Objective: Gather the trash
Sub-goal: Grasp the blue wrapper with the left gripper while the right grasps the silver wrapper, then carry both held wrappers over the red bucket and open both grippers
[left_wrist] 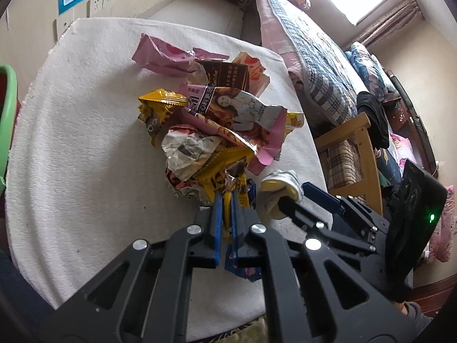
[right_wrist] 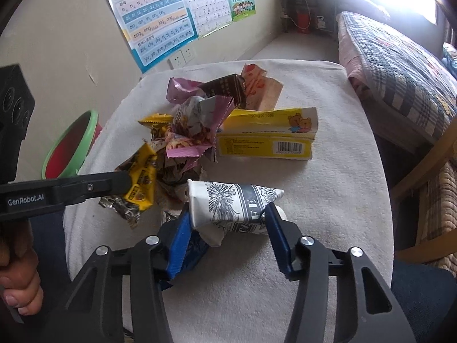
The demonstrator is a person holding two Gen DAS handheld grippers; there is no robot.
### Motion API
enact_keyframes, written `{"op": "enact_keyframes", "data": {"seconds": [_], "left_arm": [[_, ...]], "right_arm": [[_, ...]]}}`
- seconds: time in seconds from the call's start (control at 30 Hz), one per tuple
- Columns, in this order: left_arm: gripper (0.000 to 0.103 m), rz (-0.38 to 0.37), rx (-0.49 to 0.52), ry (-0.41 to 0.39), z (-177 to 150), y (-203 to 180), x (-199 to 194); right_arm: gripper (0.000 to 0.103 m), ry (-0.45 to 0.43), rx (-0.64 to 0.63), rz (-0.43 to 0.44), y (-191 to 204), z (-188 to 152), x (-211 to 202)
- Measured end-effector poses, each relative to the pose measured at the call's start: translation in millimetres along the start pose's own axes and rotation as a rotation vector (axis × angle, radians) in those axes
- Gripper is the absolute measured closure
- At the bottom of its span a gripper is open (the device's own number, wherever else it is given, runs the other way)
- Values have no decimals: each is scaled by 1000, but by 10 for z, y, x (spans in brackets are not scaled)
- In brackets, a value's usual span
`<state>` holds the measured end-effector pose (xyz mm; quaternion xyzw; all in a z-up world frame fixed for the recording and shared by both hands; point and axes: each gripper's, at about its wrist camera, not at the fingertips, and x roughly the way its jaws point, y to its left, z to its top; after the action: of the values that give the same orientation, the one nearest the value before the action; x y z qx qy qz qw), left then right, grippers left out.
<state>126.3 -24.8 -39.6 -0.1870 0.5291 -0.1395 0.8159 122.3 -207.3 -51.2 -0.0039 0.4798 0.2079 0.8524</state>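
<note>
A heap of crumpled snack wrappers (left_wrist: pixel 217 131) lies on a table under a white cloth (left_wrist: pixel 85 171). My left gripper (left_wrist: pixel 226 197) is shut on a yellow wrapper (left_wrist: pixel 220 171) at the heap's near edge. In the right wrist view the same gripper (right_wrist: pixel 122 183) comes in from the left onto that yellow wrapper (right_wrist: pixel 142 180). My right gripper (right_wrist: pixel 228 211) holds a flattened black-and-white paper cup (right_wrist: pixel 228 200), with a blue pad pressing on each side. The cup (left_wrist: pixel 281 184) and the right gripper (left_wrist: pixel 288 197) also show in the left wrist view, just right of the heap.
A yellow carton with cartoon bears (right_wrist: pixel 265 137) lies behind the cup. A green-rimmed bin (right_wrist: pixel 71 145) stands beside the table on the left. A bed with a plaid quilt (right_wrist: pixel 400 65) and a wooden chair (left_wrist: pixel 357 143) are on the right. A hand (right_wrist: pixel 17 271) grips the left tool.
</note>
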Motion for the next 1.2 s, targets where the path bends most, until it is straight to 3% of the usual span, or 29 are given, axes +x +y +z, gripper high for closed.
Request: {"op": "enact_keyframes", "data": {"seconds": [0.23, 0.27, 0.53, 0.93, 1.2], "left_arm": [[98, 11, 24, -15, -64, -14, -98], [98, 13, 29, -18, -71, -23, -111], [98, 16, 48, -35, -92, -43, -191], [98, 70, 79, -98, -64, -35, -447], [98, 102, 48, -140, -17, 130, -642]], "right_arm": [[63, -7, 30, 20, -68, 17, -124], [92, -6, 26, 19, -62, 21, -139], [95, -7, 18, 9, -46, 11, -240], [95, -112, 0, 20, 93, 205, -655], [95, -162, -40, 34, 317, 349, -795]]}}
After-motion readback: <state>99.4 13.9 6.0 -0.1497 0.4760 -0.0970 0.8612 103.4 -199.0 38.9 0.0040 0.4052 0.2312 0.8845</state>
